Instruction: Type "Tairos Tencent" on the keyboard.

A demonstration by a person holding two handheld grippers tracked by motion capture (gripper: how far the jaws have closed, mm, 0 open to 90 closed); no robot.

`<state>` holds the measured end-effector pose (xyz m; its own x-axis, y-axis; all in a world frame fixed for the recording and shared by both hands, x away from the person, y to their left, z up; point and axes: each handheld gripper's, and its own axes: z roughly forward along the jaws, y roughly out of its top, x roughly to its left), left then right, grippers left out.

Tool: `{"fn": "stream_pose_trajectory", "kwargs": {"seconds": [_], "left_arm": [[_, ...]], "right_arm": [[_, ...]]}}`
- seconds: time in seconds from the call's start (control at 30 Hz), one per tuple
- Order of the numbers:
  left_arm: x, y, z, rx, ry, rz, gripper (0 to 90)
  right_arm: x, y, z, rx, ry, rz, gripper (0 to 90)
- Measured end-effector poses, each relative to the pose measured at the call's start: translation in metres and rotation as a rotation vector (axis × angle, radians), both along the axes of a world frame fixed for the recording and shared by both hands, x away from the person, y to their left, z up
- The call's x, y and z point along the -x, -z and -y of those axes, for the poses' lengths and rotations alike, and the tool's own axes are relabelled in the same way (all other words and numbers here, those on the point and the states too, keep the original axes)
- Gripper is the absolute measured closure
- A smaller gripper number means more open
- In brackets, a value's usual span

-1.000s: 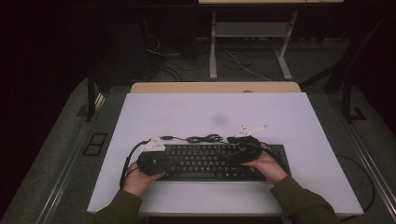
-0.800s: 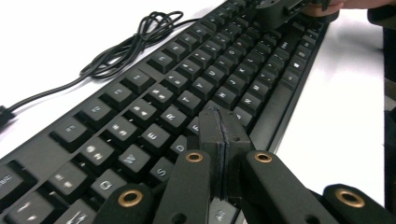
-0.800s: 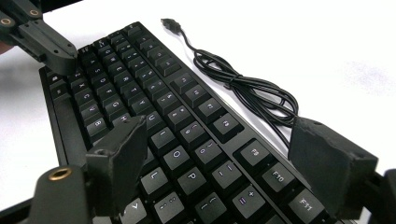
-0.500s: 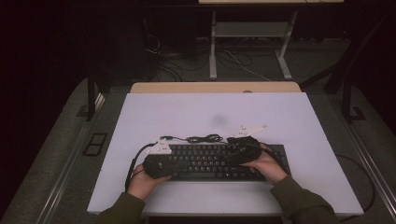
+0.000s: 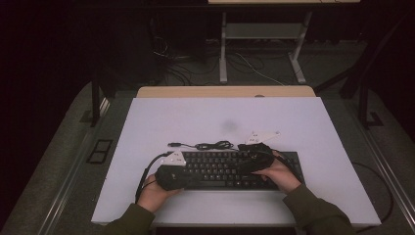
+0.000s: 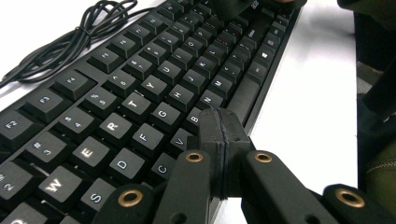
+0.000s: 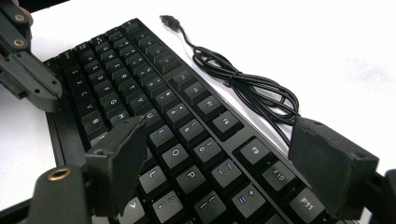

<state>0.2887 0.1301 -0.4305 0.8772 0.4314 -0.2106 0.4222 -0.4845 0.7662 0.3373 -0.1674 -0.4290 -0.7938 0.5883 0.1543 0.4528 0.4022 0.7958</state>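
Left gripper view puts the left gripper's [image 6: 222, 140] two black jaws pressed flat together with nothing between them, their joined tip poised over the bottom letter row of the keyboard [image 6: 154, 93], about at the V and B keys; whether the tip touches a key I cannot tell. Jaws pinched into one blunt point would suit pressing a single key, which is my reading of why they are held that way. In the right gripper view the right gripper's [image 7: 233, 163] jaws stand wide apart and hold nothing, straddling the keys around O, P and L from above (the pads hang clear of the keycaps, as far as the angle lets me judge). Open like that, they look set either to steady the board or simply to wait.

Outward from the jaws, the high view shows the left gripper [image 5: 178, 177] at the near-left corner of the keyboard [image 5: 220, 169] and the right gripper [image 5: 254, 159] over its right half, each with a hand behind it and green sleeves coming in from the near edge. The keyboard lies on the near part of the white table [image 5: 195, 117], long side facing the person. Its cable [image 5: 210, 145] is bundled in a loose coil just beyond the far edge, the plug [image 5: 172, 145] lying loose to the left, connected to nothing.
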Motion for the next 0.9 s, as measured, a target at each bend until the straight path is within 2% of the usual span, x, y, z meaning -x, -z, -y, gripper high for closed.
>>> {"fn": "stream_pose_trajectory", "kwargs": {"seconds": [0.13, 0.3, 0.6, 0.7, 0.9], "left_arm": [[0.0, 0.0021, 0.0021, -0.035, 0.017, 0.004, 89.0], [-0.0006, 0.0049, 0.0038, -0.056, 0.02, 0.003, 89.0], [-0.0005, 0.0061, 0.0045, -0.053, 0.021, -0.002, 89.0], [-0.0004, 0.0076, 0.0059, -0.075, 0.024, 0.003, 89.0], [-0.0003, 0.007, 0.0062, -0.073, 0.023, 0.006, 89.0]], "right_arm": [[0.0, -0.0003, 0.0003, -0.001, 0.001, 0.001, 19.3], [0.0002, -0.0003, 0.0, -0.001, 0.002, 0.002, 19.3], [0.0002, -0.0004, 0.0, -0.001, 0.003, 0.004, 19.3], [0.0004, -0.0005, -0.0002, -0.001, 0.003, 0.005, 19.3], [0.0005, -0.0005, -0.0002, 0.002, 0.003, 0.007, 19.3]]}}
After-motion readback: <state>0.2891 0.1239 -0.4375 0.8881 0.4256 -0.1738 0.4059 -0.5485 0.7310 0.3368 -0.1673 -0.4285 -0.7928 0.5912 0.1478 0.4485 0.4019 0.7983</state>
